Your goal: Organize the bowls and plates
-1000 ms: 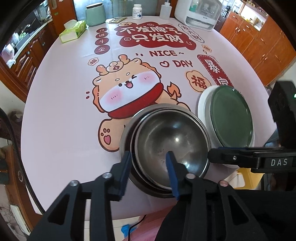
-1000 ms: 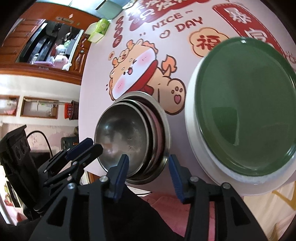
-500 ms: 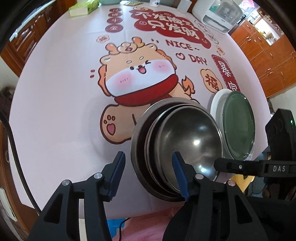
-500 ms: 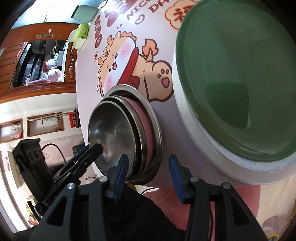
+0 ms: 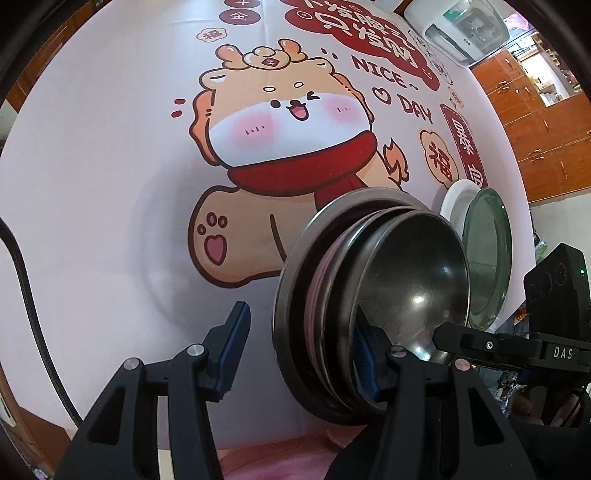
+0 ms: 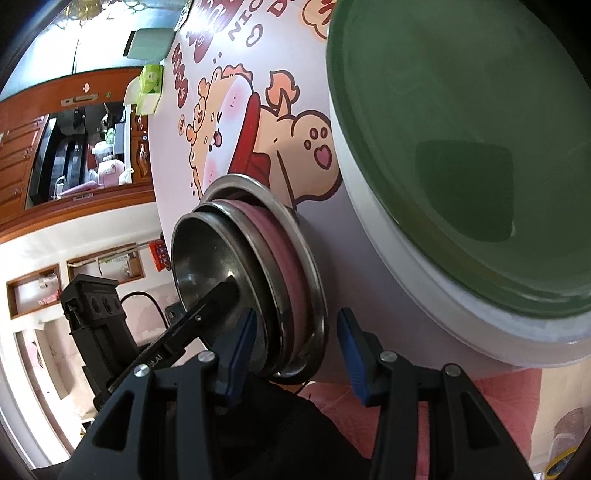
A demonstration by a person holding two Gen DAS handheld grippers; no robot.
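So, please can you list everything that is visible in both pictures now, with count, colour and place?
steel bowls: nested stack with a pink layer between, count unclear, near table edge
green plate: one, on the white plate
white plate: one, right of the bowls
tablecloth: one, white with cartoon print
tissue box: one, green, far edge
white appliance: one, far edge
left gripper: black, blue pads, open around the bowl rims
right gripper: black, blue pads, open
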